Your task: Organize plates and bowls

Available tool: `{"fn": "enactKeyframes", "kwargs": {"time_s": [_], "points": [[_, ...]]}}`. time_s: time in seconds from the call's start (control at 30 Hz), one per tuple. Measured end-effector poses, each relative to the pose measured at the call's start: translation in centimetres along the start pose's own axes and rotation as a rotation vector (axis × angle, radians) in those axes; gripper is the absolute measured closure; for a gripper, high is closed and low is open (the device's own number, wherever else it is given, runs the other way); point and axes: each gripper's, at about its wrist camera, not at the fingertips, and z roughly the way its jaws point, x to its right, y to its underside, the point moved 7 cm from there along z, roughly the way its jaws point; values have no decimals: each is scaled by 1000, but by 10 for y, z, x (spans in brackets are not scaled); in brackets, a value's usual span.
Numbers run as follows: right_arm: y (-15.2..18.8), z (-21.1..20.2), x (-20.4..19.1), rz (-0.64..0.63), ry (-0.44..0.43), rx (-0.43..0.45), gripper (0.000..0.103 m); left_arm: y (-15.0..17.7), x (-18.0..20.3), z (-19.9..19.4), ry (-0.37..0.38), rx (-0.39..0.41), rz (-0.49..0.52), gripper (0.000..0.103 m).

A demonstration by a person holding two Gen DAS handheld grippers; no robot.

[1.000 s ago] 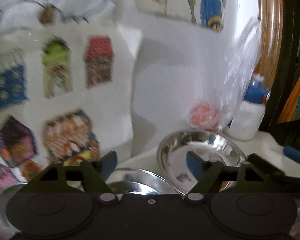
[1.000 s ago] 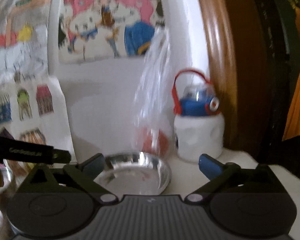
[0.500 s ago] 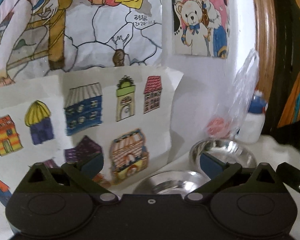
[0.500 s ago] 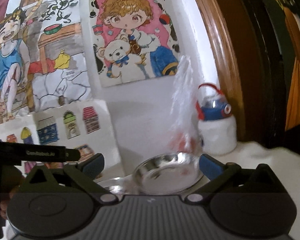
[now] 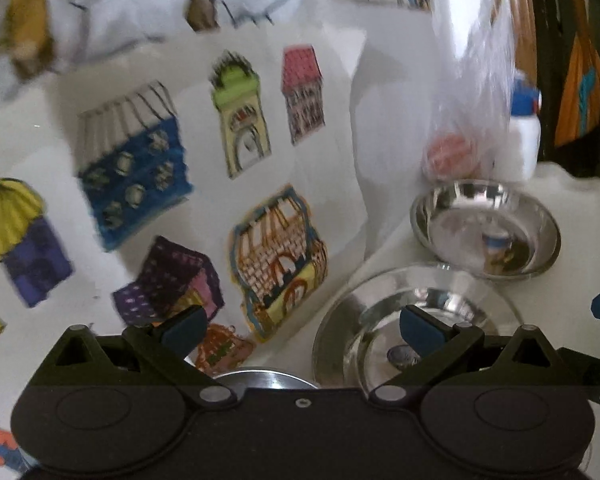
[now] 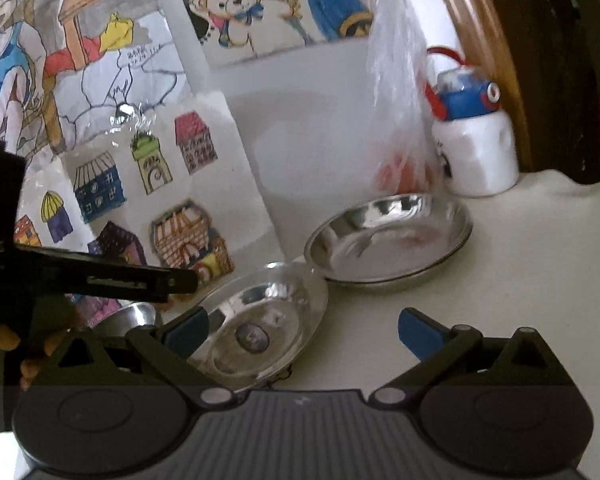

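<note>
Two shiny steel plates lie on the white table by the wall. The far plate (image 6: 388, 236) (image 5: 486, 228) sits beside a plastic bag. The near plate (image 6: 260, 324) (image 5: 416, 328) rests in front of it, with their rims close together. The rim of a smaller steel bowl (image 6: 134, 314) (image 5: 260, 378) shows at the left. My left gripper (image 5: 300, 330) is open above the bowl and the near plate's left side, holding nothing. My right gripper (image 6: 302, 330) is open, its left finger over the near plate, nothing between the fingers. The left gripper's arm (image 6: 100, 276) shows in the right wrist view.
A sheet with drawn houses (image 5: 204, 184) leans on the wall close behind the dishes. A clear plastic bag with something red (image 6: 404, 120) and a white bottle with a blue lid (image 6: 474, 148) stand at the back right. A dark wooden frame (image 6: 540, 60) rises on the right.
Both cameras have tilted down and moved closer to the dishes. The near plate now sits between each gripper's fingers in view. Both grippers stay open.
</note>
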Motion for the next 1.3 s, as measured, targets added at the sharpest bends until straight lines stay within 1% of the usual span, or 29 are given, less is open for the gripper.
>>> {"fn": "enactKeyframes", "kwargs": {"time_s": [0.2, 0.3, 0.37, 0.43, 0.53, 0.63, 0.7, 0.83, 0.87, 0.9, 0.93, 0.97, 1.03, 1.13, 1.17, 1.2, 1.3], "points": [[8, 13, 1, 36, -53, -49, 0, 5, 5, 29, 58, -85, 9, 1], [6, 13, -2, 33, -86, -35, 0, 5, 8, 39, 67, -101, 18, 1], [6, 13, -1, 40, -90, -29, 0, 5, 11, 43, 75, -110, 29, 1], [8, 16, 0, 50, -93, -45, 0, 6, 16, 48, 78, -123, 44, 1], [12, 22, -2, 58, -103, -85, 4, 7, 20, 53, 88, -141, 64, 1], [15, 25, -2, 73, -120, -112, 8, 8, 22, 57, 101, -165, 57, 2], [16, 25, -3, 74, -124, -120, 14, 8, 21, 61, 102, -180, 46, 4], [18, 27, -4, 72, -134, -136, 20, 10, 18, 60, 105, -195, 42, 10], [18, 27, -4, 72, -136, -138, 23, 11, 18, 60, 103, -200, 47, 11], [18, 27, -5, 71, -138, -140, 28, 12, 17, 60, 101, -205, 51, 13], [18, 27, -5, 71, -139, -144, 31, 12, 16, 60, 99, -208, 52, 15], [19, 28, -5, 71, -139, -148, 36, 12, 16, 60, 98, -211, 52, 17], [19, 28, -5, 70, -140, -157, 43, 13, 15, 61, 104, -217, 46, 27], [20, 28, -6, 68, -142, -165, 54, 13, 16, 63, 113, -224, 42, 36], [20, 29, -6, 68, -142, -169, 59, 13, 16, 63, 118, -223, 37, 38], [21, 29, -6, 69, -144, -176, 65, 12, 17, 64, 122, -223, 35, 44], [21, 29, -6, 70, -153, -179, 74, 10, 19, 63, 127, -225, 41, 58]]}}
